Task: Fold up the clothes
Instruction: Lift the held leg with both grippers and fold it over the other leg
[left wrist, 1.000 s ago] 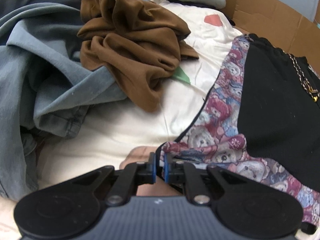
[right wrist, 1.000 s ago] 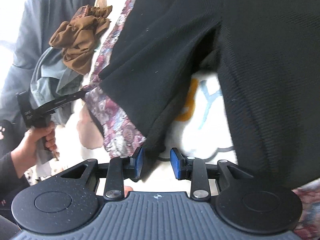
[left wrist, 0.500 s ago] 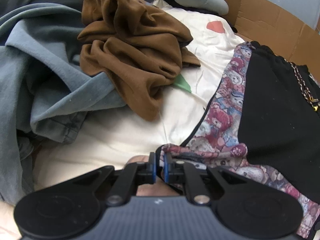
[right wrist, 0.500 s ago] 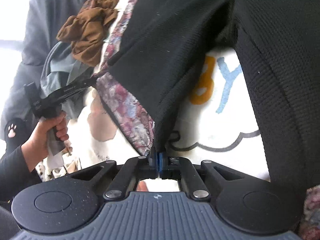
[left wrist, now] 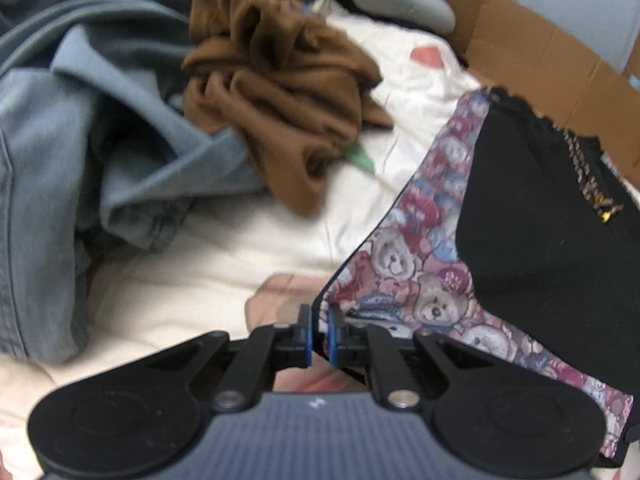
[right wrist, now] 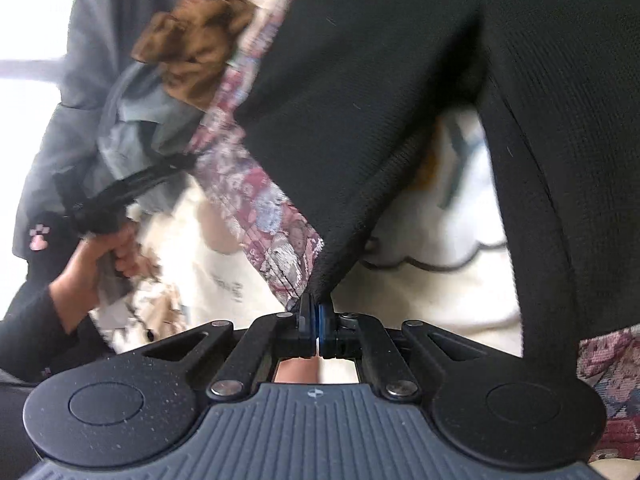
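Observation:
A black knit garment point(left wrist: 532, 208) with a teddy-bear print lining point(left wrist: 416, 280) lies over a cream printed sheet point(left wrist: 224, 280). My left gripper point(left wrist: 319, 334) is shut on a corner of the bear-print hem. In the right wrist view the same black garment point(right wrist: 360, 92) spreads up and away, pulled taut to a point. There my right gripper point(right wrist: 314, 320) is shut on its bottom corner, where black knit and bear-print lining point(right wrist: 276, 232) meet. A hand point(right wrist: 96, 264) holds the left gripper point(right wrist: 188, 162) at the far left of that view.
A crumpled brown garment point(left wrist: 280, 84) and a blue-grey denim garment point(left wrist: 72, 152) lie left on the sheet. A cardboard box wall point(left wrist: 552, 56) stands behind the black garment. The brown garment point(right wrist: 196, 48) and a grey cloth point(right wrist: 140, 128) sit beyond the hand.
My right gripper shut on the black garment's corner and lifted it, pulling the cloth taut. My left gripper stayed shut on the hem and rose slightly.

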Action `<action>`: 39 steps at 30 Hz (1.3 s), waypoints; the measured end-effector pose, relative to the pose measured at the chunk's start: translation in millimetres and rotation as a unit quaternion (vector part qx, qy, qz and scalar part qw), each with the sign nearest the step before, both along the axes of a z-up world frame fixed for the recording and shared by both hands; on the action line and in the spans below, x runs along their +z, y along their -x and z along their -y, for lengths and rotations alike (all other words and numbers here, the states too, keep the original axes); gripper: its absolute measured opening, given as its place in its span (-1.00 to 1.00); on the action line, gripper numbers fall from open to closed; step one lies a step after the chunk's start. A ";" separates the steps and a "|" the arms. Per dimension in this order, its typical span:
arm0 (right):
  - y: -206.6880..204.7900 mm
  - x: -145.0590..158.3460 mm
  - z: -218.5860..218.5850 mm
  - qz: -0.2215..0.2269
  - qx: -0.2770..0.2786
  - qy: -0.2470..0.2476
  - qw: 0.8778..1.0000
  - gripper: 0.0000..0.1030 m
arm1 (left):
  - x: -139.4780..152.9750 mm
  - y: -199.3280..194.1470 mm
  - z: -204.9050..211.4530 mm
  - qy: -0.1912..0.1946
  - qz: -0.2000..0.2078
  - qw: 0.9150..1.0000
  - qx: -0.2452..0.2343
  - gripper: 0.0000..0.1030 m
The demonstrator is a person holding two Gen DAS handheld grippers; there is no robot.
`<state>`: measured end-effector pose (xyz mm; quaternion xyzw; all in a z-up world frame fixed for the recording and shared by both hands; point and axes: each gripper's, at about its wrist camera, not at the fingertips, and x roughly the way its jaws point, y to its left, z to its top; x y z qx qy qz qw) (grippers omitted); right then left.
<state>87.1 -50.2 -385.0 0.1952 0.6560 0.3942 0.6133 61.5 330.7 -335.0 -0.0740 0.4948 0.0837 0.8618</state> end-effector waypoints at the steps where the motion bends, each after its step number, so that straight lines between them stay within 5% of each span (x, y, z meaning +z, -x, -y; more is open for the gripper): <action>1: 0.8 -6.4 -2.0 -0.003 0.003 0.010 1.000 -1.00 | -3.7 -1.1 1.1 -0.003 -0.006 1.000 0.000 -0.85; 23: 1.4 -19.9 -16.7 0.009 0.045 0.046 0.998 -1.00 | -14.1 -0.5 -3.4 -0.008 -0.044 0.999 0.008 -0.86; 26: 0.1 -16.2 -14.0 0.007 0.053 0.056 0.997 -0.98 | -11.9 -1.4 -3.4 -0.007 -0.055 0.998 0.013 -0.72; 39: -31.5 49.6 53.6 0.104 -0.034 0.034 0.993 -0.95 | 16.9 -23.1 31.5 0.017 0.034 0.999 -0.004 -0.58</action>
